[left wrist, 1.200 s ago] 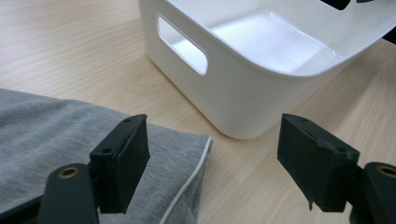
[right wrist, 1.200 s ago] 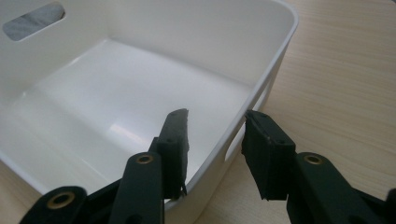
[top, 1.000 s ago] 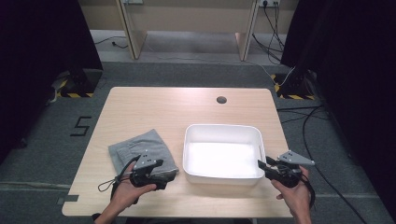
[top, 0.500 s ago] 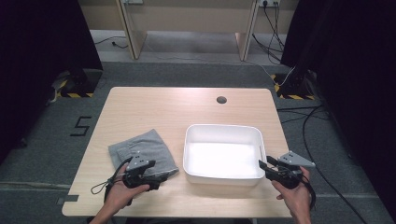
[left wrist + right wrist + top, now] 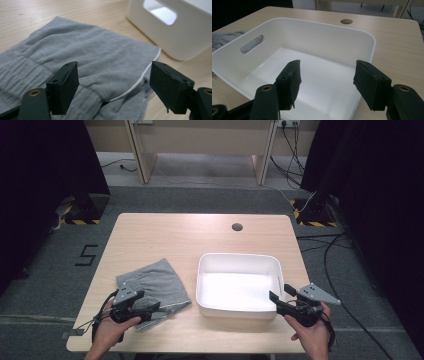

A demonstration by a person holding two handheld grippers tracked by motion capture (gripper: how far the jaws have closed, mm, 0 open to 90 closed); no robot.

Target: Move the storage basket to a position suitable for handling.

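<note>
Left of the white bin (image 5: pixel 239 261), folded grey garment (image 5: pixel 155 285) lies flat; left gripper (image 5: pixel 113 82) gapes over its near edge, probably to pinch. Right gripper (image 5: pixel 327 81) gapes empty over the bin's near-right corner.

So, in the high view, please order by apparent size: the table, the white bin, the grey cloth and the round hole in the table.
1. Table
2. White bin
3. Grey cloth, clearly smaller than the bin, though its near edge is under the left tongs
4. Round hole
</note>
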